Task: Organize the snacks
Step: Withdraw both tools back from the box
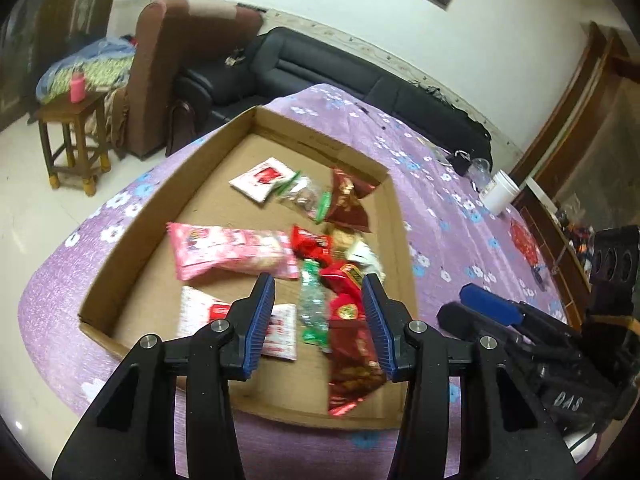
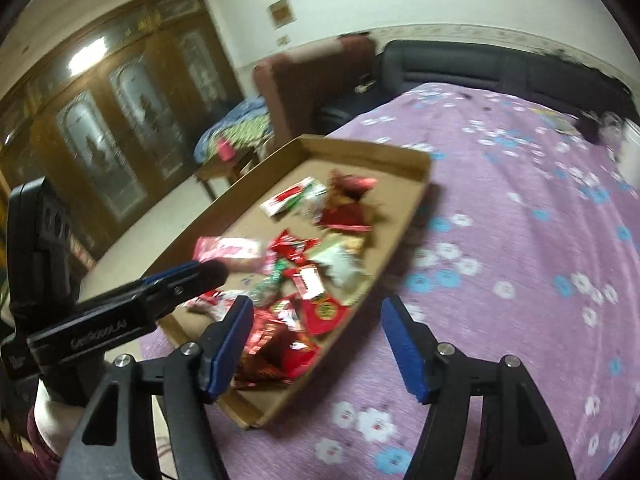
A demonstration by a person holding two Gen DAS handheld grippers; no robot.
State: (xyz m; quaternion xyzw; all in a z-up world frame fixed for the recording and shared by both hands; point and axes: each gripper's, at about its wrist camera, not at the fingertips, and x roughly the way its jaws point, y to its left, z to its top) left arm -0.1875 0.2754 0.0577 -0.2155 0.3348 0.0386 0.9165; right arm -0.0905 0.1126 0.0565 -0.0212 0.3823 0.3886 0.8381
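Observation:
A shallow cardboard tray [image 1: 120, 248] lies on a purple flowered tablecloth and holds several snack packets. Among them are a pink packet [image 1: 228, 252], a white-and-red packet [image 1: 260, 178], dark red packets [image 1: 348, 200], a green packet [image 1: 314, 304] and a red foil packet [image 1: 352, 364]. My left gripper [image 1: 319, 322] is open and empty, hovering above the near part of the tray over the green and red packets. My right gripper [image 2: 316, 344] is open and empty above the tray's near right edge [image 2: 360, 308]. The tray's snacks [image 2: 296, 276] look blurred in the right wrist view.
The right gripper's body [image 1: 520, 328] shows at the right of the left wrist view; the left gripper's body [image 2: 120, 312] shows in the right wrist view. A white cup [image 1: 500, 192] and a clear bottle [image 1: 478, 168] stand on the far tablecloth. A black sofa [image 1: 320, 76] and a wooden stool [image 1: 76, 140] stand beyond.

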